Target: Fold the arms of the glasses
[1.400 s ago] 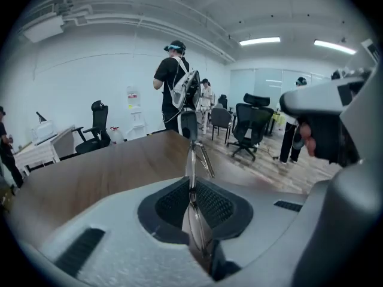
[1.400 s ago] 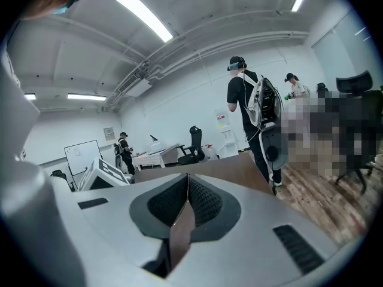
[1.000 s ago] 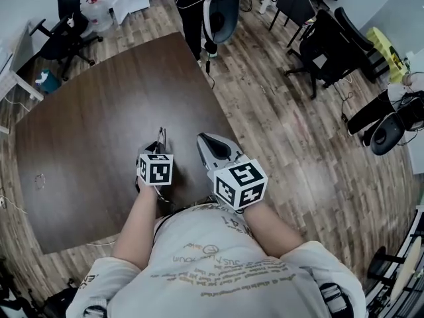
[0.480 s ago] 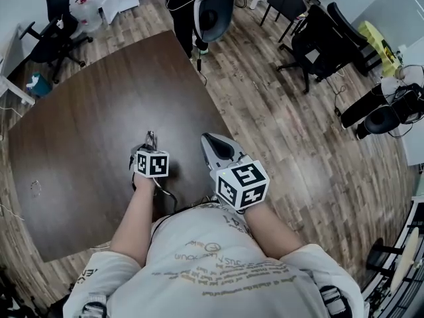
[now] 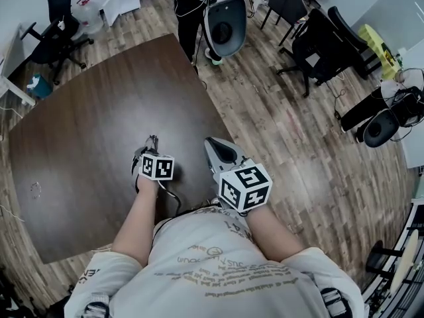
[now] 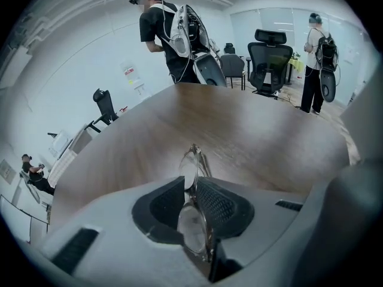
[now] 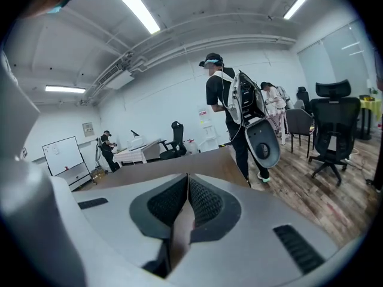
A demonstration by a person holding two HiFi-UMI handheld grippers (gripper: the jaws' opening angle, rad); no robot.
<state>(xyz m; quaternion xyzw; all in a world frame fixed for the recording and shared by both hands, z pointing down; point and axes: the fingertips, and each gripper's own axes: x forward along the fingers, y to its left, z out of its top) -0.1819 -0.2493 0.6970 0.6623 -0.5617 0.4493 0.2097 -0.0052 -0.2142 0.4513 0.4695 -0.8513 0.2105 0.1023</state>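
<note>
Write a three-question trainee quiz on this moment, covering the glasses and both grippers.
1. True or false: the right gripper holds the glasses.
2. Pick one. The jaws of the left gripper are: A) open and empty; B) shut on the glasses; C) shut on nothing.
3. Short answer: in the left gripper view, what piece of furniture lies beyond the glasses?

Key:
1. False; its jaws are together with nothing between them.
2. B.
3. The brown table.
</note>
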